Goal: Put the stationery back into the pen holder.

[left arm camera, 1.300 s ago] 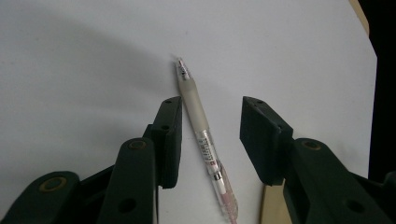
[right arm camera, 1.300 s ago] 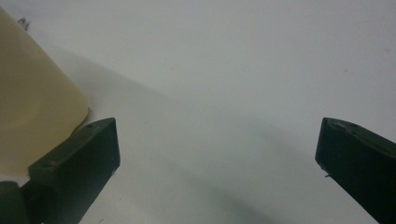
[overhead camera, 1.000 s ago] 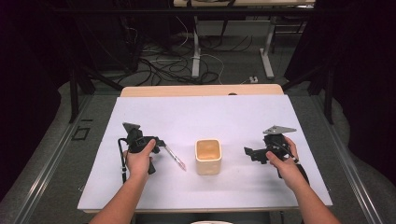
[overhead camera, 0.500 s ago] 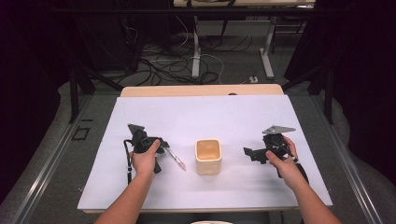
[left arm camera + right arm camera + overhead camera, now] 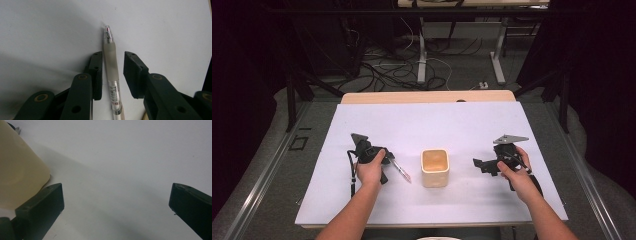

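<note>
Left gripper (image 5: 113, 72), seen along its own fingers (image 5: 96, 75): a pen (image 5: 111, 72) lies flat on the white desk (image 5: 50, 30) in the gap between the two fingers, its length running along them. The near finger appears to touch the pen's frosted grip sleeve, while a clear strip of desk separates the far finger from it; the fingers have just been closing but do not yet clamp the pen. The pen's clear tip reaches past the fingertips, and its labelled barrel runs back toward the gripper body.

High view: the left gripper (image 5: 384, 159) rests low over the pen (image 5: 400, 170), whose free end points toward a cream square cup (image 5: 435, 167) standing just beyond it. The right gripper (image 5: 478, 165) sits on the far side of the cup, apart from it.

Right gripper view: its fingers (image 5: 42, 207) stand wide apart with bare desk between them; the cup (image 5: 20, 170) stands just outside one finger.
</note>
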Demonstrator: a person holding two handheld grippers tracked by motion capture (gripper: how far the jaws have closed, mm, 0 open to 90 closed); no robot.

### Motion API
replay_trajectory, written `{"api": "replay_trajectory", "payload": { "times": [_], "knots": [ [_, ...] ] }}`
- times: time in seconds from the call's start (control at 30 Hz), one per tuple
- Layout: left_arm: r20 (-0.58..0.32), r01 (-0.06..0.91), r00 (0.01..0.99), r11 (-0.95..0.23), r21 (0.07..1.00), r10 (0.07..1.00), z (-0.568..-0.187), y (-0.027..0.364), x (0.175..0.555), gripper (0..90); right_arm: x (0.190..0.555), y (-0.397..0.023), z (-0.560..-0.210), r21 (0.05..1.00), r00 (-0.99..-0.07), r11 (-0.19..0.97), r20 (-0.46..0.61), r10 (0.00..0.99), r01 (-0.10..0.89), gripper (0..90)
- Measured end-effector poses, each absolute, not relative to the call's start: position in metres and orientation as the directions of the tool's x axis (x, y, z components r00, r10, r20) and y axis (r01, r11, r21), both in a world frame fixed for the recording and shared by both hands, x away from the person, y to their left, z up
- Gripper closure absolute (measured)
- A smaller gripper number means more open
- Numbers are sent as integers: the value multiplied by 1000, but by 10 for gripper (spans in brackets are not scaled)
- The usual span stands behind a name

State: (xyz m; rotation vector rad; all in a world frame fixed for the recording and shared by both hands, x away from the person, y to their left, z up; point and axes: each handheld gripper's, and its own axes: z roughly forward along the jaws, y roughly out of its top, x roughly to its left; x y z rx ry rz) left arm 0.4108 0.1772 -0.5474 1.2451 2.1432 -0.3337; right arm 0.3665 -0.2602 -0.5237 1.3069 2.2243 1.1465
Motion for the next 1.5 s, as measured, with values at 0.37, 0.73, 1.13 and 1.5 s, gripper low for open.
{"api": "replay_trajectory", "payload": {
  "times": [0.37, 0.73, 1.13, 1.5],
  "knots": [
    [-624, 831, -389, 551, 79, 677, -548, 175, 413, 737, 367, -260, -524, 768, -541, 263, 126, 831, 584, 0],
    [-629, 818, -417, 572, 54, 656, -549, 176, 413, 782, 367, -261, -524, 766, -543, 265, 127, 830, 586, 0],
    [-654, 803, -429, 595, 40, 623, -552, 177, 411, 798, 367, -260, -525, 768, -549, 270, 125, 826, 581, 0],
    [-677, 814, -409, 580, 34, 612, -551, 176, 410, 801, 367, -260, -525, 768, -550, 271, 125, 826, 581, 0]
  ]
}}
